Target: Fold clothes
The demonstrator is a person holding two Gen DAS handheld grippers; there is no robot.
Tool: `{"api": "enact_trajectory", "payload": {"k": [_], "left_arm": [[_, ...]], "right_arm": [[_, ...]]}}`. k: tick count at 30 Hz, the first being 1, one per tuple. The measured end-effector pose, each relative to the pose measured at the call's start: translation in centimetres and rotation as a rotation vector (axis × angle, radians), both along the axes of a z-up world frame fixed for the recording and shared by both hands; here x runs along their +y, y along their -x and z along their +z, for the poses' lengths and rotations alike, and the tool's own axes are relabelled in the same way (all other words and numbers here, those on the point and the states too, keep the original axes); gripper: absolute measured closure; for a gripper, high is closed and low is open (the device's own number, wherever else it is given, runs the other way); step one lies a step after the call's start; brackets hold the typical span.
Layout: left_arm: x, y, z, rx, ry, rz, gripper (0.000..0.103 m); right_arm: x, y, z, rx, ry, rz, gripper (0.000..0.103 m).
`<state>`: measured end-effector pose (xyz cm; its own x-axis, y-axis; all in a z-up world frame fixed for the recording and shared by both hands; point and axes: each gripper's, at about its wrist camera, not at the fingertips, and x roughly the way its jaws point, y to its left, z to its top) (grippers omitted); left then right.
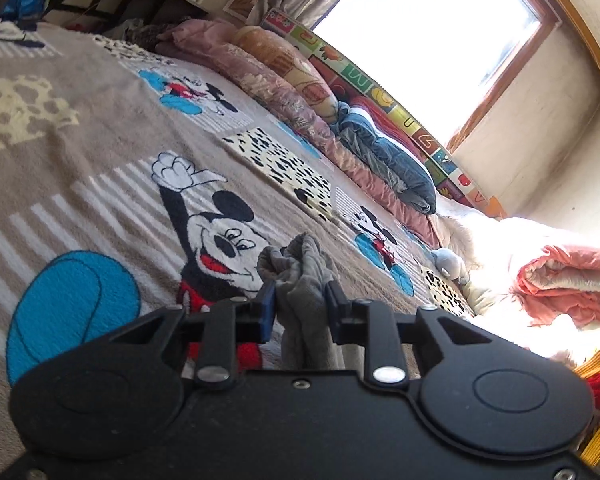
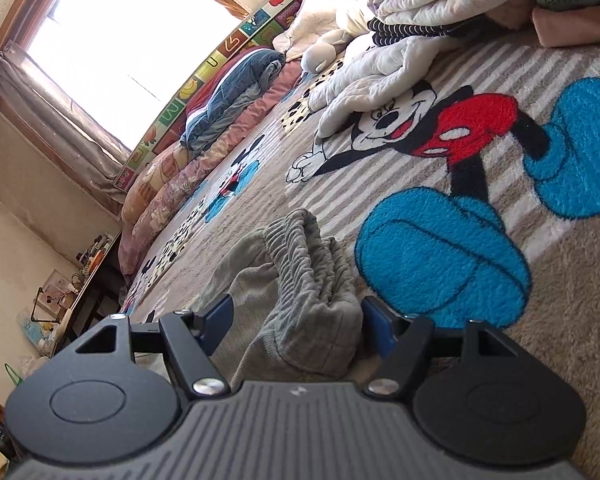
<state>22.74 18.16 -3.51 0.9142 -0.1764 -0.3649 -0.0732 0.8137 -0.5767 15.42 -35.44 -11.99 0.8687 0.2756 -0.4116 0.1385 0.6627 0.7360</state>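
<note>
A grey garment with a ribbed elastic waistband (image 2: pixel 300 276) lies on a Mickey Mouse blanket (image 2: pixel 440 236). In the left wrist view my left gripper (image 1: pixel 300 300) is shut on a bunched part of the same grey garment (image 1: pixel 300 272), the cloth pinched between the blue pads (image 1: pixel 267 308). In the right wrist view my right gripper (image 2: pixel 300 316) stands around the waistband end. Its blue pads (image 2: pixel 220 312) are wide apart and touch the cloth only loosely, so it is open.
Rolled quilts and pillows (image 1: pixel 300 92) line the far side under a bright window (image 1: pixel 420 28). A pink blanket (image 1: pixel 572 280) and white bedding lie at one end. White quilts and other clothes (image 2: pixel 420 20) are piled beyond the right gripper. A cluttered desk (image 2: pixel 80 272) stands beside the bed.
</note>
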Motion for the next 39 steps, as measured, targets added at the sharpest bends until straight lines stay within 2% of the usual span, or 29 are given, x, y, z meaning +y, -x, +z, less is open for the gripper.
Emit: {"api": "enact_trajectory", "payload": {"k": [3,5,10,17,23,25,27,28,29,32,35,39], "left_arm": [[-3.8,0.9,2.3,-0.04,-0.156,-0.035,0.081],[-7.4,1.6,3.6,-0.079,-0.292,-0.085,0.082],[-17.0,3.6,5.3,-0.174,-0.554,-0.223,0.083],[-28.6,5.1,4.3,-0.257,-0.851,-0.394,0.083],[-36.5,6.9,1.2,-0.299,-1.059,-0.509,0.083],[-38.3,7.4,0.1,-0.298,-1.094,-0.546,0.083],[-39.8,7.8,-1.0,-0.284,-1.065,-0.707,0.079],[-40.1,8.5,-1.1,-0.286,-1.01,-0.795,0.059],[-40.3,9.1,-1.2,-0.293,-0.994,-0.831,0.047],[-39.0,10.8,-0.9,-0.308,-0.999,-0.836,0.047],[-35.9,11.2,-0.2,-0.287,-0.975,-0.788,0.048],[-30.8,9.2,-0.4,-0.187,-0.994,-0.634,0.05]], "right_arm": [[-0.7,0.0,-0.1,0.002,-0.052,-0.013,0.032],[-1.2,0.0,-0.3,0.003,-0.091,-0.026,0.032],[-2.4,0.0,-0.6,0.005,-0.177,-0.046,0.032],[-3.8,-0.3,-1.2,0.016,-0.298,-0.044,0.032],[-4.9,-0.7,-1.6,0.019,-0.386,-0.043,0.032],[-5.2,-0.8,-1.6,0.022,-0.399,-0.04,0.032],[-5.7,-0.9,-1.4,0.022,-0.389,-0.046,0.032],[-6.0,-0.8,-1.3,0.018,-0.378,-0.051,0.032],[-6.2,-0.8,-1.1,0.015,-0.367,-0.056,0.032],[-6.6,-0.8,-0.5,-0.002,-0.324,-0.066,0.032],[-4.4,-0.8,1.8,-0.074,-0.092,-0.027,0.032],[-1.4,-0.8,4.9,-0.167,0.217,0.025,0.033]]}}
